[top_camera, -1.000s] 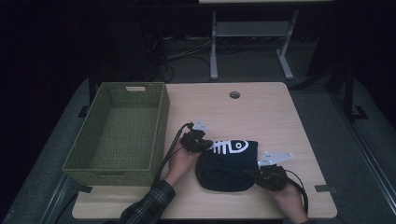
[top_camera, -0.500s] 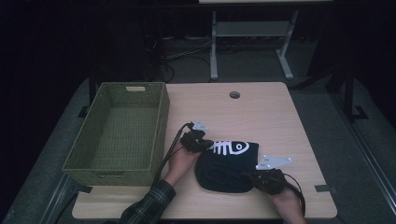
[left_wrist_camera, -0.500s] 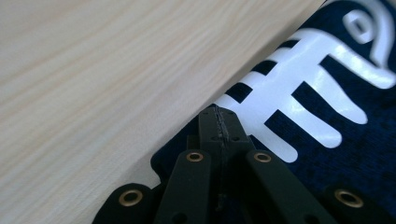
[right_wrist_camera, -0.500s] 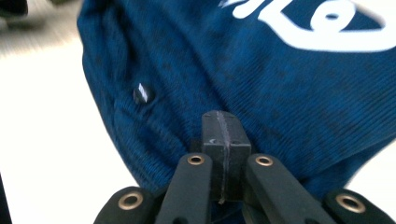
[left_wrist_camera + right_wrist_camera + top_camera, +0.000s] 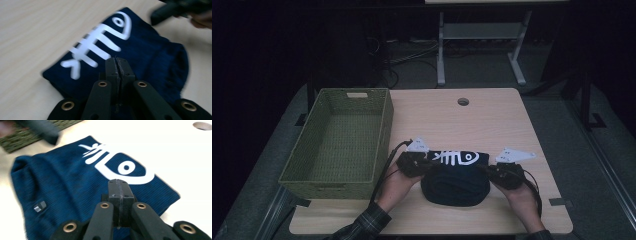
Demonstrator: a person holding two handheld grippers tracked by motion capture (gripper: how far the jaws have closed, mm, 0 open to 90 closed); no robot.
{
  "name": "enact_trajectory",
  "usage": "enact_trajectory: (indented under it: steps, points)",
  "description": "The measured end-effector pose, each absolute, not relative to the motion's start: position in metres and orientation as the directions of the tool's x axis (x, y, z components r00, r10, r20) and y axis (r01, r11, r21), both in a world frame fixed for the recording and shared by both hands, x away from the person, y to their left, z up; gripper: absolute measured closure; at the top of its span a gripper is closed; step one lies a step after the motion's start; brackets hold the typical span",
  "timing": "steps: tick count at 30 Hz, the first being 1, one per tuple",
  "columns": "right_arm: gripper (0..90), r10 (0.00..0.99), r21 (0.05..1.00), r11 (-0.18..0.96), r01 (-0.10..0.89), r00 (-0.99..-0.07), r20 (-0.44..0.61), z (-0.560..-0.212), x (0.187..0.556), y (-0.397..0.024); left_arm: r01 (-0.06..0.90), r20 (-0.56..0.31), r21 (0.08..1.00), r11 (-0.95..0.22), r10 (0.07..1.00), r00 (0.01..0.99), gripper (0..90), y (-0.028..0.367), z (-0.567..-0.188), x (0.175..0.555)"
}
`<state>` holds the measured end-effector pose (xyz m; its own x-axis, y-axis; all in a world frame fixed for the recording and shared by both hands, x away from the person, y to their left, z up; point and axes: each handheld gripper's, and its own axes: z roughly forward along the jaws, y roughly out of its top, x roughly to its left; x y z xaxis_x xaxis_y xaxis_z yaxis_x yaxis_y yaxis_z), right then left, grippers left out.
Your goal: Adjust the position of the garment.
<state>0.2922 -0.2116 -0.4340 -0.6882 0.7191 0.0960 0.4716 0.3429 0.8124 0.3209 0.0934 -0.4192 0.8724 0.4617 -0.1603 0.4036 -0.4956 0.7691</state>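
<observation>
A navy knitted cloth [image 5: 455, 180] with a white fish-skeleton print lies flat near the table's front edge. My left gripper [image 5: 428, 167] is at its left end, and its jaws press flat together above the fish's tail [image 5: 75, 65] with no cloth visible between them. At the cloth's right end my right gripper [image 5: 488, 171] is likewise shut, hovering over the fish's head [image 5: 125, 168]. In the left gripper view my left gripper [image 5: 117, 61] hangs above the cloth [image 5: 155, 57]. The right gripper view shows my right gripper [image 5: 118, 183] above the cloth [image 5: 62, 177].
A green woven basket [image 5: 384, 122] stands at the table's left, close to the left hand. A round cable hole [image 5: 463, 101] lies at the table's far side. A small grey tag [image 5: 40, 206] sits on the cloth. Bare wood stretches beyond the cloth.
Both grippers have shifted: the left one came nearer the person, the right one moved outward to the right. The cloth lies where it was.
</observation>
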Motion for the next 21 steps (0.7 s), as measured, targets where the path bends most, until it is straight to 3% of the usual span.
enact_trajectory:
  steps: [10,21]
  points:
    - [90.0,0.763,0.799,0.328,0.505,-0.640,0.090,-0.446,0.331,-0.212,0.411,-0.160,0.722,-0.557,0.444,0.882,88.2,0.091,-0.440,0.304]
    - [90.0,0.788,0.727,0.344,0.595,-0.604,0.121,-0.471,0.344,-0.216,0.372,-0.069,0.653,-0.660,0.437,0.897,90.0,0.084,-0.454,0.305]
